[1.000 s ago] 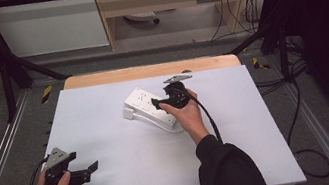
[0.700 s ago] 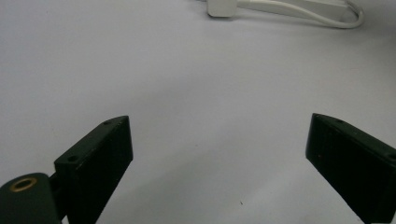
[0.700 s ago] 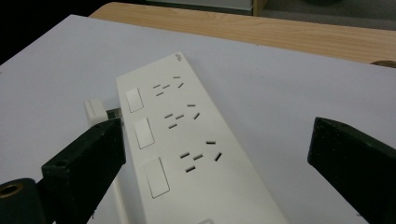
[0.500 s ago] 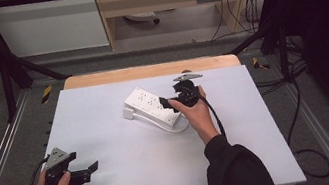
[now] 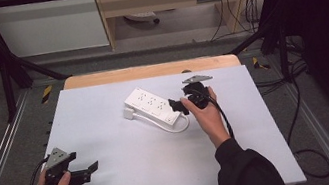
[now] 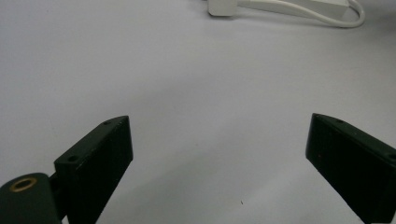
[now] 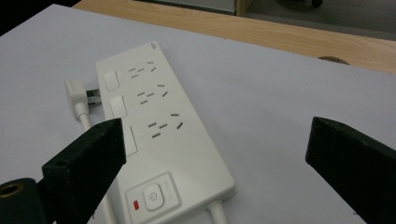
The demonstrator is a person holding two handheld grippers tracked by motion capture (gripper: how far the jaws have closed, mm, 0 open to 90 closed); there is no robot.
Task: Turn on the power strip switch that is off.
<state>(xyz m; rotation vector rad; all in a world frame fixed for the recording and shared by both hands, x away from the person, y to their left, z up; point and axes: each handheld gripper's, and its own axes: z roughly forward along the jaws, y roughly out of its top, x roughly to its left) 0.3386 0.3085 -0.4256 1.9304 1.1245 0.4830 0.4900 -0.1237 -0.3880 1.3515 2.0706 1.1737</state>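
White power strip [image 7: 161, 133] lies flat before the wide-open right tool [image 7: 215, 154].

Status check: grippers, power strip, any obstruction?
Right gripper open, jaws just opened, nothing between them. Left gripper open, idle. Power strip flat on table, plug beside it. Nothing in the way.

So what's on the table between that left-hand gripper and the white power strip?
Nothing: bare white table runs from the left gripper to the power strip, as the high view and left gripper view show.
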